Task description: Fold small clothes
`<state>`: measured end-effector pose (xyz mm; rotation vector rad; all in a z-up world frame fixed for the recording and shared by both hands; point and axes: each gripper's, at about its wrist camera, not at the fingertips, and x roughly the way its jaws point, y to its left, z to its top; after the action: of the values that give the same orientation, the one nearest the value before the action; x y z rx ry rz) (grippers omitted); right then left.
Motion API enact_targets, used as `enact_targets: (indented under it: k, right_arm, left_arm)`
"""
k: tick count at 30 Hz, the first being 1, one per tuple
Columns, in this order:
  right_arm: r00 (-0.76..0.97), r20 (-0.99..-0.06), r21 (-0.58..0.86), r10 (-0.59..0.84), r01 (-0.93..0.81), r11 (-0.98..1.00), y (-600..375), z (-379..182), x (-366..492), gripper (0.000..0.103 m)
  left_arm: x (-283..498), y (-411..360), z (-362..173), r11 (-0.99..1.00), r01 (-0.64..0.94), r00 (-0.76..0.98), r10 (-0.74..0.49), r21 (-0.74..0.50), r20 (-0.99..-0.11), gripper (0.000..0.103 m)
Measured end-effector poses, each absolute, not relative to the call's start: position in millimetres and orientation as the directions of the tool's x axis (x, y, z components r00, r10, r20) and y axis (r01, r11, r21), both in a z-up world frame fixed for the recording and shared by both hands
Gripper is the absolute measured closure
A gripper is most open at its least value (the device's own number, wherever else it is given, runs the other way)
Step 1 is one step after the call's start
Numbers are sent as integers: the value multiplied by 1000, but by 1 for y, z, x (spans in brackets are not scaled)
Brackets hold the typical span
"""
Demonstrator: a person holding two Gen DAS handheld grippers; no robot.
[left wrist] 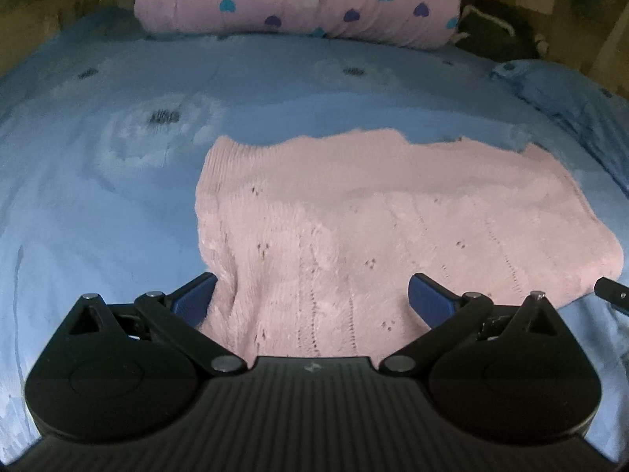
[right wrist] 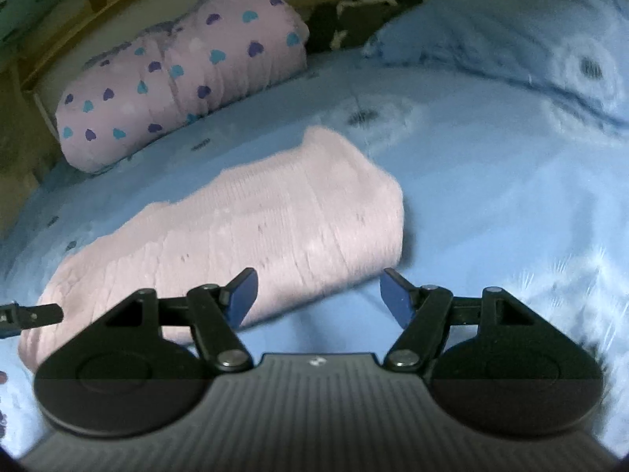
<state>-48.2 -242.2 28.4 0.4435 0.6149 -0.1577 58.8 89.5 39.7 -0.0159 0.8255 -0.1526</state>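
Note:
A pink knit garment [left wrist: 354, 212] lies folded flat on the blue bedsheet [left wrist: 98, 216]. My left gripper [left wrist: 312, 299] is open, its blue pads [left wrist: 192, 299] either side of the garment's near edge, which reaches back under the gripper body. In the right wrist view the same garment [right wrist: 267, 228] lies left of centre as a thick fold. My right gripper [right wrist: 318, 297] is open and empty over the garment's near right corner, its left pad [right wrist: 241, 299] over the fabric and the right one over bare sheet. The right gripper's tip [left wrist: 613, 293] shows at the left view's right edge.
A rolled pink blanket with heart prints [left wrist: 295, 0] lies across the head of the bed. A blue pillow [left wrist: 570, 98] sits at the right. A dark object [left wrist: 499, 27] rests behind it. A wooden bed frame [right wrist: 59, 51] borders the far side.

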Motion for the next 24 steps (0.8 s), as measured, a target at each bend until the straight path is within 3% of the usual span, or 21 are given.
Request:
enact_targets:
  k: [4, 9, 13, 24]
  right_arm:
    - [793, -609, 404, 5, 304, 863, -246, 12, -40, 32]
    - [826, -563, 506, 19, 326, 798, -256, 5, -25, 30]
    - [857, -514, 583, 31, 323, 746, -264, -3, -17, 21]
    - [893, -448, 652, 39, 296, 698, -272, -13, -8, 18]
  left_arm:
    - [65, 91, 29, 991, 107, 636, -129, -79, -761, 0]
    - [70, 88, 18, 993, 106, 623, -107, -52, -775, 0]
    - [72, 87, 15, 993, 106, 624, -101, -43, -775, 0]
    - [75, 88, 14, 993, 101, 617, -106, -54, -780, 0]
